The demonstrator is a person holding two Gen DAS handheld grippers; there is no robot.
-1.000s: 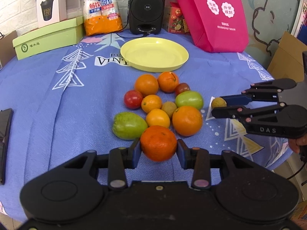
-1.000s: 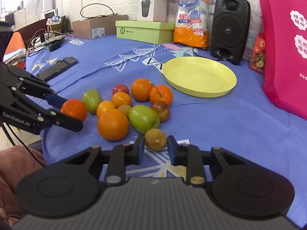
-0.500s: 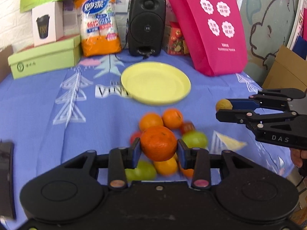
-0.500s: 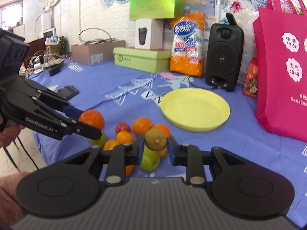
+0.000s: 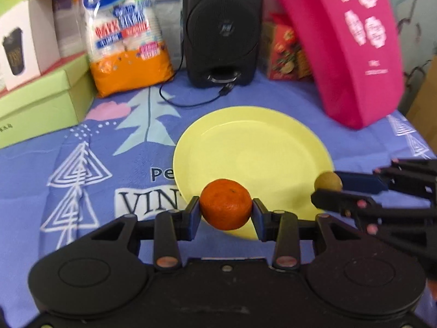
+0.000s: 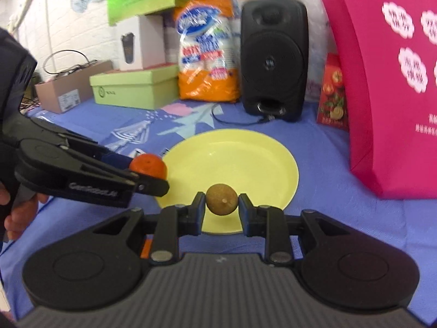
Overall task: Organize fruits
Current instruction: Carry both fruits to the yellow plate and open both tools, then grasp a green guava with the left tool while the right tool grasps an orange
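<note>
Bright, motion-blurred, fisheye-warped edges

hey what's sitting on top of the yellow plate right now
Nothing rests on the yellow plate where it shows. The orange and small brown fruit are held in the claws, which hide its near rim.

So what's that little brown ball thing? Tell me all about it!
The small brown fruit is round, dull olive-brown and rough-skinned, with a pale dot facing the camera. The right gripper pinches it between both fingers, off the table, at the near edge of the bare yellow plate. Only the fingers touch it.
</note>
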